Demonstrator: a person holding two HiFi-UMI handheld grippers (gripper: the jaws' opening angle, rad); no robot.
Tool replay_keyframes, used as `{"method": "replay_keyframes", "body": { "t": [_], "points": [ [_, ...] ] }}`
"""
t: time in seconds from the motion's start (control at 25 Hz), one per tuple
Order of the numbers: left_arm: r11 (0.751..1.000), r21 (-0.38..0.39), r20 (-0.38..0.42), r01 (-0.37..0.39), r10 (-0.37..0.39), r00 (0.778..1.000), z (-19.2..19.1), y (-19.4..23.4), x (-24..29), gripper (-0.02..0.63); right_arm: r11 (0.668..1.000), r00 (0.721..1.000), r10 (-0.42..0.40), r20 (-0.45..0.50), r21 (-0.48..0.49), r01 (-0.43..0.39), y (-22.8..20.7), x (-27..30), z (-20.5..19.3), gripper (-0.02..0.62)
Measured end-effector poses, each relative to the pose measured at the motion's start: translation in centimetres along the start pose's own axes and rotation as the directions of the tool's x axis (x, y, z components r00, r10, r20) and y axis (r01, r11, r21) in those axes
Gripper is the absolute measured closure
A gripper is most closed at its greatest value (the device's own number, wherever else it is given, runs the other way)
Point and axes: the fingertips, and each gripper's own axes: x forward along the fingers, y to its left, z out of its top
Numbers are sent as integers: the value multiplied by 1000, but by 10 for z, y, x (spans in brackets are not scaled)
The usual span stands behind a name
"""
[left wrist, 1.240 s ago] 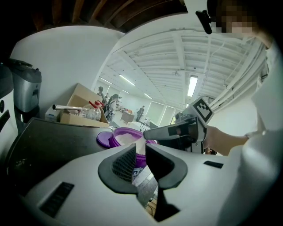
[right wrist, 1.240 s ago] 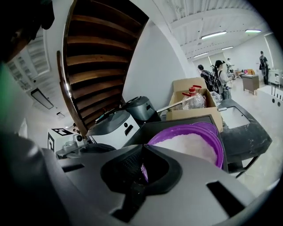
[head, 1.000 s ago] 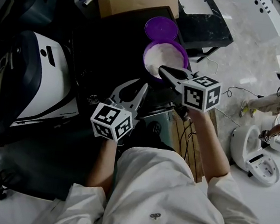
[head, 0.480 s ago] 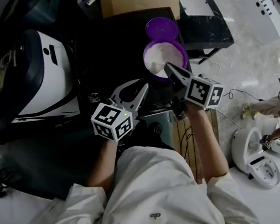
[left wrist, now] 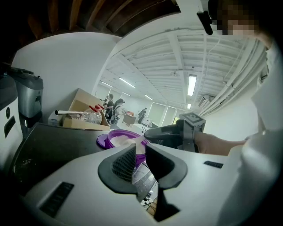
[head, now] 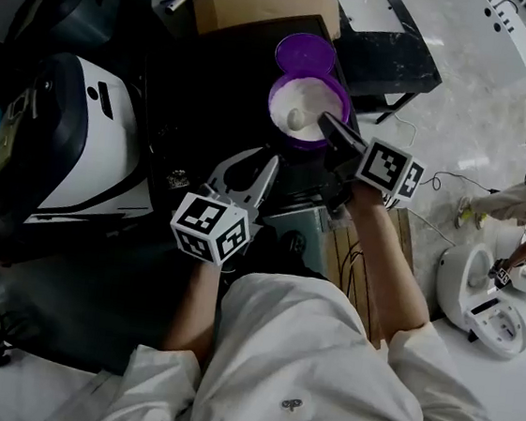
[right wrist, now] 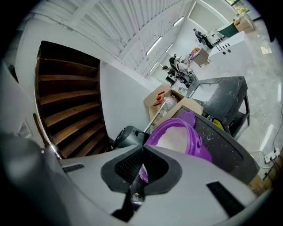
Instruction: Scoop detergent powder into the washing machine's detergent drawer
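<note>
A lab-like workshop hall: ceiling strip lights [left wrist: 191, 84], cardboard box [head: 262, 9], black tables [head: 404, 62], pale polished floor [head: 478, 107].

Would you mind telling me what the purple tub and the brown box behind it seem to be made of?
Purple tub: likely plastic, smooth, uniform colour, slightly glossy rim. Brown box: cardboard, judging by its matte tan surface and flat panels.

2 grippers [head: 249, 167] [head: 330, 123], 1 tub [head: 276, 98], prob 1 scoop [head: 295, 119]
</note>
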Motion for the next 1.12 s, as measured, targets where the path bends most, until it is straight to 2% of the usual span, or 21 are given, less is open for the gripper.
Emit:
{"method": "replay_keyframes", "body": {
  "t": [0.24, 0.44, 0.76, 1.12],
  "points": [
    [1000, 11, 10, -14, 14, 1000, 1, -12, -4, 538, 996, 998, 8, 66, 84, -14, -9, -15, 12, 586],
    [999, 20, 25, -43, 43, 999, 2, -18, -11, 538, 996, 995, 20, 101, 85, -28, -7, -25, 20, 586],
    [995, 30, 33, -100, 99, 995, -2, -27, -27, 538, 984, 985, 73, 158, 148, -96, -12, -39, 34, 586],
    [984, -22, 67, -175, 176, 982, -4, -6, -54, 538, 968, 976, 141, 163, 186, -171, 12, -43, 30, 586]
  ]
}}
